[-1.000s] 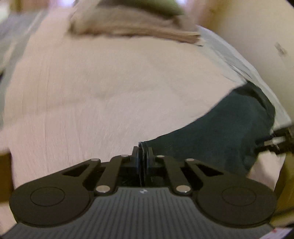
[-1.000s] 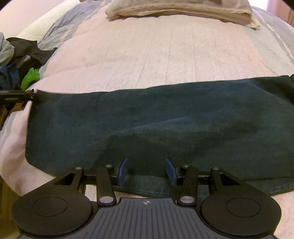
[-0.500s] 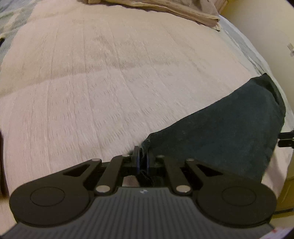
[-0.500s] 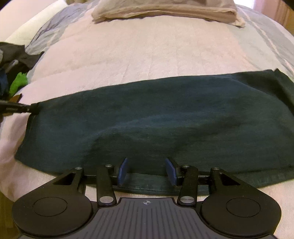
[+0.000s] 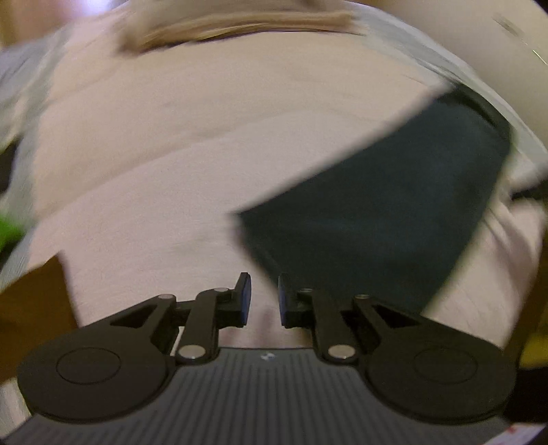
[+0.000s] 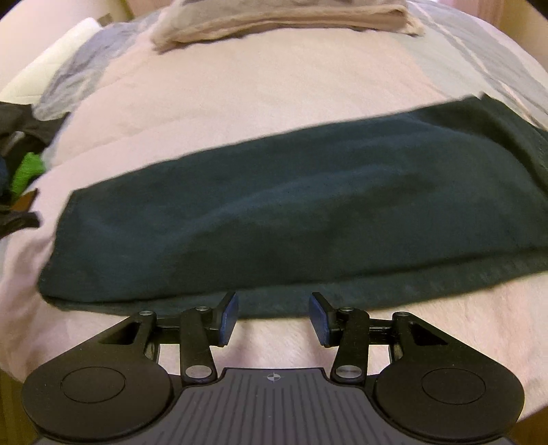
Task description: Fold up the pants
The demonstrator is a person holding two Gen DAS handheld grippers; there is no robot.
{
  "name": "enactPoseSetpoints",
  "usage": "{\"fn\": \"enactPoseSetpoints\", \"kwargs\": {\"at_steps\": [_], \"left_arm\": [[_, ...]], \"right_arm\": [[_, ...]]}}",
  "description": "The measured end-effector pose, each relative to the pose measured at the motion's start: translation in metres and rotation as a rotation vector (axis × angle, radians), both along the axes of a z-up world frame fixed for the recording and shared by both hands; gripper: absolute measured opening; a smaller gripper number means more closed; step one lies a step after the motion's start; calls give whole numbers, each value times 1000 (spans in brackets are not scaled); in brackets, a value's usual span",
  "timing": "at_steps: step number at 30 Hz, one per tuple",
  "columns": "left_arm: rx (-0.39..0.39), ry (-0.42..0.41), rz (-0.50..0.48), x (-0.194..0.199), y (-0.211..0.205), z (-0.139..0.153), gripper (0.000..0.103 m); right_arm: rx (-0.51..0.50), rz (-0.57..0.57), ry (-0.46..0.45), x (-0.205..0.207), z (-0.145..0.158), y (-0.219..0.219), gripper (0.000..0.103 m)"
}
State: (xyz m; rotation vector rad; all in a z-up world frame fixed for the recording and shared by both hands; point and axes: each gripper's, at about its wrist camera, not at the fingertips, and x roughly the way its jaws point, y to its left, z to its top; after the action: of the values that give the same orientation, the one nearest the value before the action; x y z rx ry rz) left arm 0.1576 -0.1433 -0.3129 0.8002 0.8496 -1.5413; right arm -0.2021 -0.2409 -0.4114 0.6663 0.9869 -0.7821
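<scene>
Dark teal pants (image 6: 291, 205) lie folded lengthwise as a long flat band across the pink bedspread (image 6: 274, 96). In the blurred left wrist view one end of the pants (image 5: 394, 205) lies ahead and to the right. My left gripper (image 5: 263, 297) is open, just short of the pants' near corner, with nothing between its fingers. My right gripper (image 6: 272, 316) is open too, its blue pads just in front of the pants' near long edge and not touching the cloth.
A folded beige cloth (image 6: 284, 20) lies at the far end of the bed. A pile of dark and green clothes (image 6: 24, 167) sits at the left edge. A pale wall (image 5: 479, 51) borders the bed on the right of the left wrist view.
My left gripper has let go of the pants' corner, opened and drawn back a little. The right gripper has backed off the near edge; the pants now lie flat.
</scene>
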Motion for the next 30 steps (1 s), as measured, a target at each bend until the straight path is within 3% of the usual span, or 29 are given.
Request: {"fn": "enactPoseSetpoints", "kwargs": {"at_steps": [3, 6, 12, 17, 20, 23, 25, 30], "left_arm": [[-15, -42, -187, -56, 8, -1, 12], [-25, -60, -293, -103, 2, -8, 12], [-99, -62, -396, -183, -49, -3, 12], [-139, -76, -437, -244, -94, -2, 12], [-139, -155, -504, -283, -103, -12, 12], [-121, -281, -578, -309, -102, -32, 16], [-96, -380, -607, -319, -101, -50, 15], [-75, -511, -701, -334, -93, -67, 15]], "right_arm": [[4, -31, 8, -12, -4, -2, 43], [3, -58, 17, -26, -7, -6, 43], [7, -239, -15, -87, 3, -22, 43], [-23, -484, -155, -156, 19, -52, 43], [-1, -565, -244, -189, 15, -80, 43], [25, -555, -297, -201, 2, -109, 43], [48, -533, -302, -205, -10, -128, 43], [104, -508, -302, -217, -35, -155, 43]]}}
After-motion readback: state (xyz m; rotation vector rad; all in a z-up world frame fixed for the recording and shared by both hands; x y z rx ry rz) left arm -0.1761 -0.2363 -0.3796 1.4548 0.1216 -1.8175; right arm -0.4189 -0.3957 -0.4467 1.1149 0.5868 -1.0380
